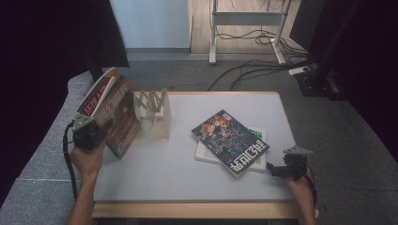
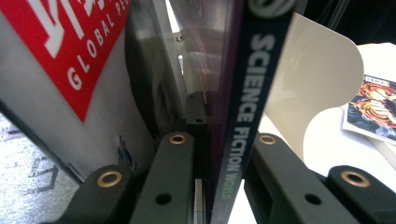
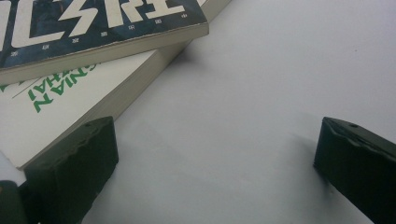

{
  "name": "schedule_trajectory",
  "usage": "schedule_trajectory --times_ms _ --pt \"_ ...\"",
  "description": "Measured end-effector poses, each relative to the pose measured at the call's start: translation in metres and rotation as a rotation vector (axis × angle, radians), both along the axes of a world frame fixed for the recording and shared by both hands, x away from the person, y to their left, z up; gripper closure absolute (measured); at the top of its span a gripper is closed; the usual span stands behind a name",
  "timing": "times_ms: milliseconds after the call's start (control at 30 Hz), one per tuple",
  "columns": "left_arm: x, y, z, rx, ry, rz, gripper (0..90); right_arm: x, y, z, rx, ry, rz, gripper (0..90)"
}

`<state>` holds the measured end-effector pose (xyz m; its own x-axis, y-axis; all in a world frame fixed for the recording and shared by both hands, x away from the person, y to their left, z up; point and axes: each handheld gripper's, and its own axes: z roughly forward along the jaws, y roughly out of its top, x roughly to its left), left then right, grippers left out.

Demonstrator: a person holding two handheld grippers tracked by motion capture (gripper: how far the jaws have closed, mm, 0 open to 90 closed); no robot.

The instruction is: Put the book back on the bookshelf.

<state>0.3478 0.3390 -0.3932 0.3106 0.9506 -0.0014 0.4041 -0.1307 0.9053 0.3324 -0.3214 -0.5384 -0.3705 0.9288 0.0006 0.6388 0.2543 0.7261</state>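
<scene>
At the table's left my left gripper [image 1: 104, 126] is shut on a brown-covered book [image 1: 123, 115] held upright and tilted, beside a red and white book [image 1: 96, 96] leaning to its left. In the left gripper view the jaws clamp the dark spine reading SCIENCE FICTION WORLD [image 2: 243, 116], with the red and white book [image 2: 70, 56] close on the left. At the right front, my right gripper [image 1: 273, 168] is open and low over the table. Its fingers [image 3: 70, 163] straddle bare tabletop just beside the corner of a white book with green lettering [image 3: 56, 107], under a dark colourful book [image 1: 230, 139].
A pale folding book rack [image 1: 157, 115] stands just right of the held book; one of its dividers [image 2: 317, 84] rises close by. The two stacked books lie flat at the table's right. Cables and desk legs [image 1: 213, 33] lie on the floor beyond the table [image 1: 164, 173].
</scene>
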Motion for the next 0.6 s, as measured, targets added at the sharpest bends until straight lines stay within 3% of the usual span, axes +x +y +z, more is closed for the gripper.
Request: schedule_trajectory --times_ms 200,600 --pt "-0.019 0.003 0.004 -0.036 -0.002 -0.016 84.2 0.000 0.000 0.000 0.001 0.001 -0.001 0.0" --pt "-0.057 -0.003 0.022 -0.040 0.034 -0.080 84.4 0.000 0.000 0.000 0.000 0.001 0.000 0.0"
